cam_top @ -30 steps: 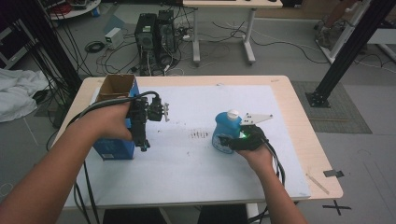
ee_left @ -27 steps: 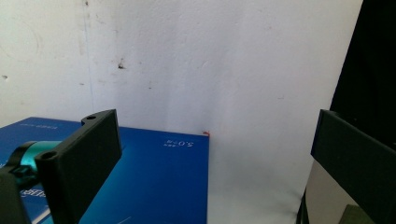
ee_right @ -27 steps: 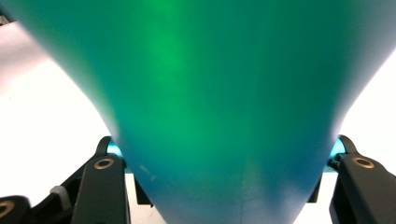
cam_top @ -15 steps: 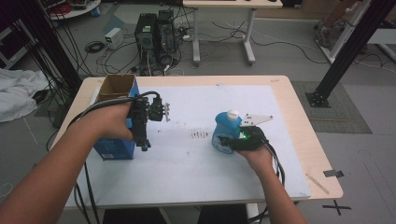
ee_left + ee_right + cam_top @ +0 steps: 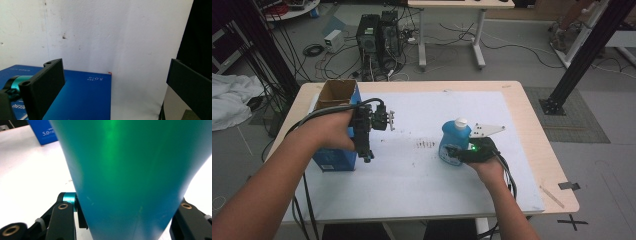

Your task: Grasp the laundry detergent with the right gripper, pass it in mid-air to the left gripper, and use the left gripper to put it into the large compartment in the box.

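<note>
Blue detergent bottle (image 5: 454, 142) is now pinched by the right claw (image 5: 455, 152), whose jaws have just been closing; lifting is judged possible next.

Left claw (image 5: 364, 145) is held spread above the blue box (image 5: 333, 159).

blue bottle (image 5: 453, 145) with white cap (image 5: 460, 122) — teal up close; blue box (image 5: 333, 159) with what looks like white print.

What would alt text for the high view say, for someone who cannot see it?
A person's right gripper clamps a blue bottle standing on a white-covered table. Their left gripper hovers open beside an open blue box.
</note>
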Demonstrator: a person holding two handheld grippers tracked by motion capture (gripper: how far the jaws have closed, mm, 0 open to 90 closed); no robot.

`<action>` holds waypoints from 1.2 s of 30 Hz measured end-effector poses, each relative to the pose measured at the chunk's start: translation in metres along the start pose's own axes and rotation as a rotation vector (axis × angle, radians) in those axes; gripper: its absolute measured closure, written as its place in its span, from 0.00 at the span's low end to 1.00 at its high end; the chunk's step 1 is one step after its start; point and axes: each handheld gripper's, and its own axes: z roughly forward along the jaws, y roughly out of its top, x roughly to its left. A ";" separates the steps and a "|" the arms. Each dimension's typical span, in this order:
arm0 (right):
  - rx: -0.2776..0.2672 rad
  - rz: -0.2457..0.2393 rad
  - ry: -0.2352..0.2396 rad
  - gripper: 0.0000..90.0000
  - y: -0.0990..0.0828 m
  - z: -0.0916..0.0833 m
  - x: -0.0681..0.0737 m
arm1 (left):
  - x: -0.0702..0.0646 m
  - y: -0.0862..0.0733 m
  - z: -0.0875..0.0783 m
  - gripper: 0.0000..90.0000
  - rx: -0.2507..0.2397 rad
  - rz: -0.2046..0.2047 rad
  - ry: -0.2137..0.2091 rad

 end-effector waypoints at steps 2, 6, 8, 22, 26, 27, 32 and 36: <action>0.004 -0.009 0.014 0.50 0.003 -0.002 0.003 | 0.000 0.001 -0.002 0.02 0.000 0.002 0.001; -0.002 -0.038 0.045 0.50 0.012 -0.005 0.014 | -0.002 0.003 -0.006 0.02 -0.009 0.008 0.006; -0.005 -0.053 0.061 0.51 0.016 -0.005 0.019 | -0.004 0.004 -0.008 0.02 -0.010 0.013 0.005; 0.015 -0.173 0.219 0.51 0.041 0.011 0.061 | -0.025 0.018 -0.025 0.02 -0.047 0.073 -0.010; 0.018 -0.196 0.265 0.50 0.046 0.021 0.074 | -0.032 0.023 -0.028 0.02 -0.057 0.091 -0.026; 0.019 -0.203 0.272 0.50 0.047 0.022 0.076 | -0.032 0.023 -0.028 0.02 -0.057 0.091 -0.026; 0.026 -0.232 0.318 0.50 0.052 0.034 0.091 | -0.040 0.031 -0.024 0.02 -0.050 0.117 -0.033; 0.031 -0.245 0.340 0.51 0.054 0.042 0.098 | -0.043 0.035 -0.023 0.02 -0.046 0.124 -0.034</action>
